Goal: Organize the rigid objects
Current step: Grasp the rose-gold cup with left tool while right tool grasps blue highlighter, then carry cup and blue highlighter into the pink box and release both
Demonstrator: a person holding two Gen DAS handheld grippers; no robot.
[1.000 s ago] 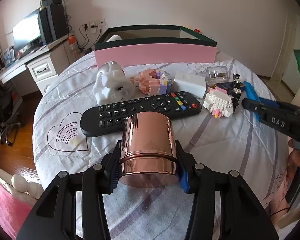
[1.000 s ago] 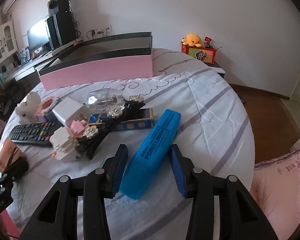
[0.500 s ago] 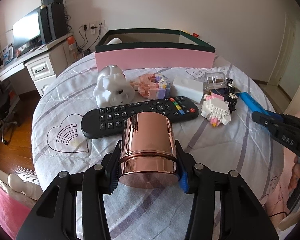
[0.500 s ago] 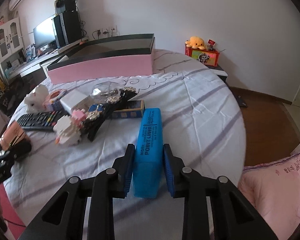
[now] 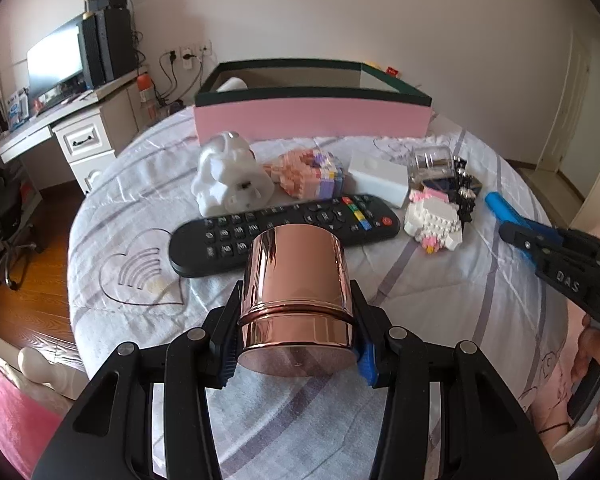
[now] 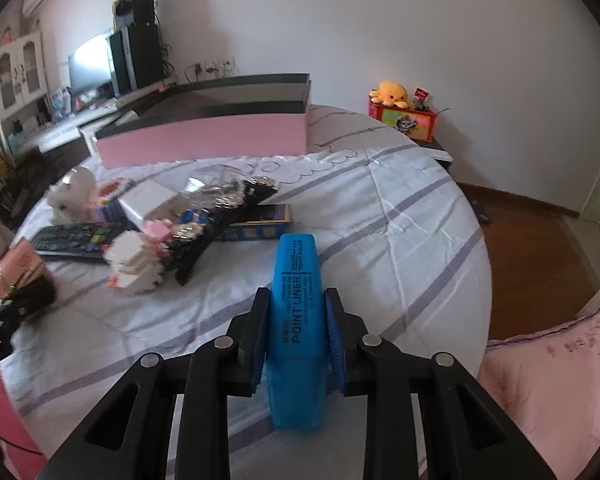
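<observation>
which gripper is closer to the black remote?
Left. The left gripper, shut on the copper cup, sits just in front of the remote; the right gripper, holding the blue highlighter, is well off to its right.

Left wrist view: the box [image 5: 312, 120] stands at 12 o'clock on the bed [image 5: 440, 300]. Before it lie, from 10 to 2 o'clock, the figurine [image 5: 230, 182], brick model [image 5: 312, 174], adapter [image 5: 378, 178] and clear case [image 5: 432, 158]. The remote [image 5: 284, 232] lies crosswise before these; the cup [image 5: 298, 300] is directly before the remote.
</observation>
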